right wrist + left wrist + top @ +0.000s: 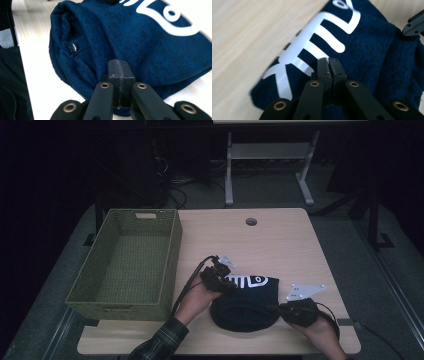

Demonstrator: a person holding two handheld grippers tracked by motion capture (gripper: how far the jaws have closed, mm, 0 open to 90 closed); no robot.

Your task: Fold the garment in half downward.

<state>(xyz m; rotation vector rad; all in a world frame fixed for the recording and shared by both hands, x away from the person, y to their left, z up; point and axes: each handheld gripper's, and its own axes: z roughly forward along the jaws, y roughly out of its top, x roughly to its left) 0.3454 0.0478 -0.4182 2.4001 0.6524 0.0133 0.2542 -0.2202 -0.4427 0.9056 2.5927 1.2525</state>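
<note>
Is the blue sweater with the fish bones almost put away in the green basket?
Not yet. The navy garment looks bunched or folded on the table. In hand: the left gripper and right gripper are both shut at its edges, seemingly pinching the cloth. Left: probably lifting it into the green woven basket, which holds nothing.

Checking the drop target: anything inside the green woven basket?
Nothing shows inside the green woven basket; its woven floor looks bare in the high view. The strip just behind its near wall is hidden. The folded dark blue knit garment lies beside it on the light wooden table.
</note>
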